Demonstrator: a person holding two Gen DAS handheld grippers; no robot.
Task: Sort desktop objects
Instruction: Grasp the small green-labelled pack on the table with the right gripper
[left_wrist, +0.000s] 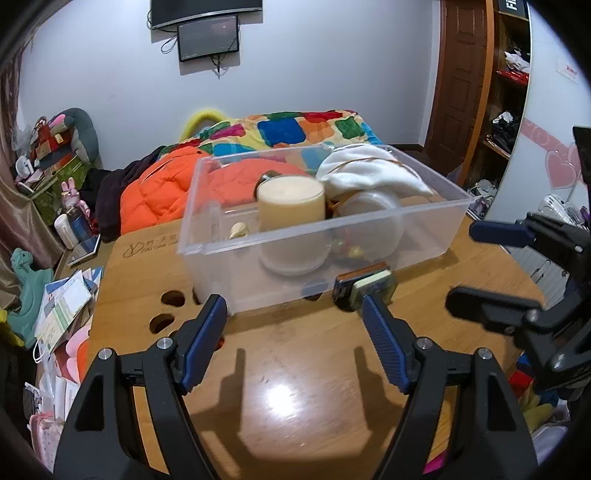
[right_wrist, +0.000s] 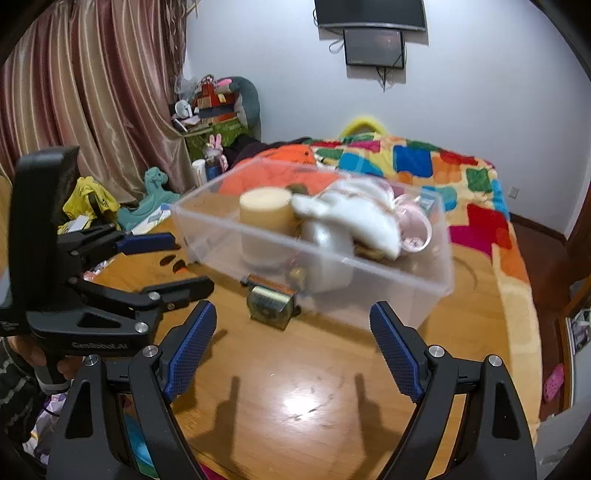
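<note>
Most items already sit in the clear bin (left_wrist: 424, 236) (one small box (right_wrist: 271, 304) remains outside); left gripper (left_wrist: 291, 325) and right gripper (right_wrist: 291, 339) gape wide, empty

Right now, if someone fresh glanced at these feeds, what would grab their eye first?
The clear plastic bin in the middle of the wooden table, holding a cream cylinder and a white plush toy. Next, the small boxy object on the table just outside the bin's near wall. Both grippers, left and right, hover with jaws open and nothing between them.
</note>
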